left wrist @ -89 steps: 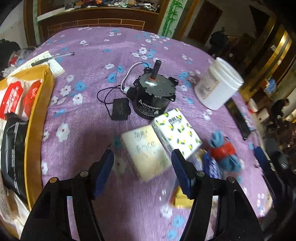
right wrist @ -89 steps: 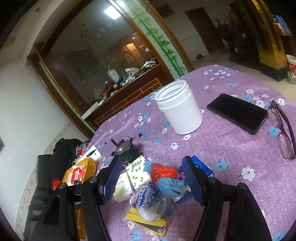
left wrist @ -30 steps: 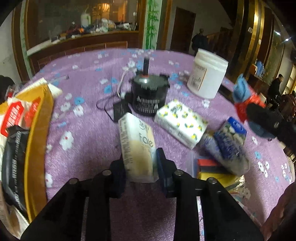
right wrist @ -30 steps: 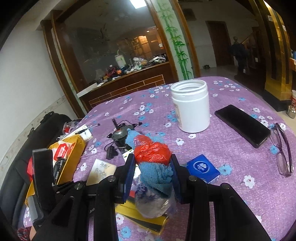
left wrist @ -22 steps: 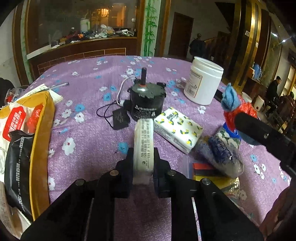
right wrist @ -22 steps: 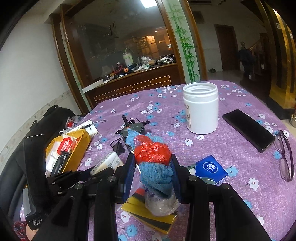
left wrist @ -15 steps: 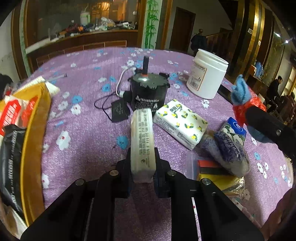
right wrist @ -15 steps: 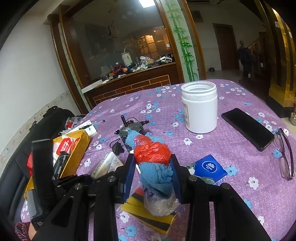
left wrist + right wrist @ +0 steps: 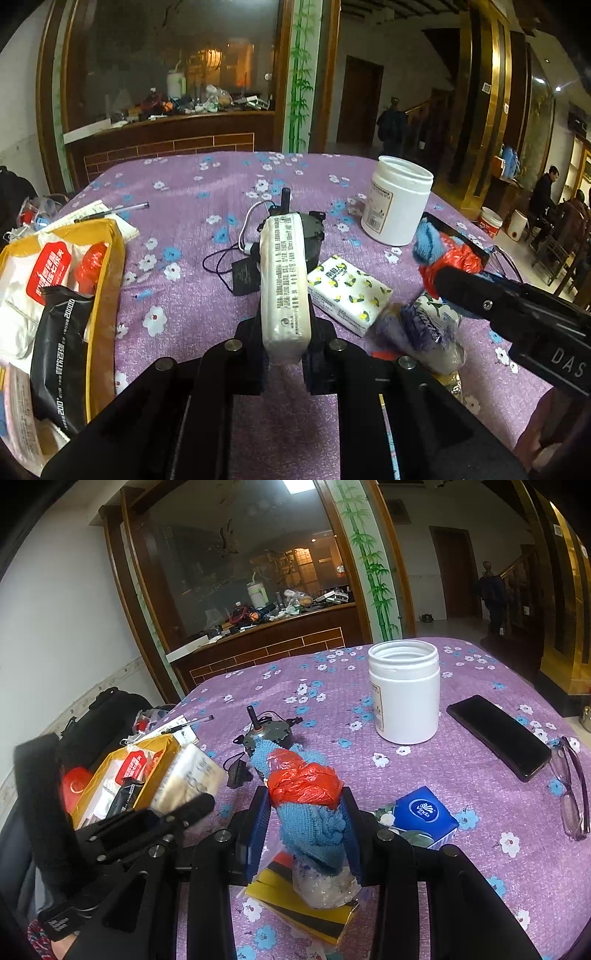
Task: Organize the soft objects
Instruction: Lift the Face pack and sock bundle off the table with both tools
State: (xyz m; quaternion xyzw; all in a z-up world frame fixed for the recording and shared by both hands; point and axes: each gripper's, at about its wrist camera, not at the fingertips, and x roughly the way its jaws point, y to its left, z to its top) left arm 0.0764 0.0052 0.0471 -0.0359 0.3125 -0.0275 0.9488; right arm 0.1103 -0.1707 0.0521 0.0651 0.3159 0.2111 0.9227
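The left gripper [image 9: 284,354] is clamping a cream tissue pack [image 9: 283,280] on edge, lifted clear of the purple tabletop [image 9: 192,295]. The right gripper [image 9: 306,834] is pinching a blue knit bundle with red plastic [image 9: 308,797], jaws partly closed on it. This looks like the carrying step; next, each probably needs moving toward the yellow box [image 9: 105,295] at nine o'clock. The pack is bulging softly, printed text facing up.

Two grippers, a left gripper [image 9: 284,341] and a right gripper [image 9: 304,830]; three tissue packs: cream [image 9: 282,280], lemon-print [image 9: 349,290], blue [image 9: 424,814]. One white jar [image 9: 404,692], one phone [image 9: 496,734], one motor [image 9: 267,734], one pair of glasses [image 9: 572,794].
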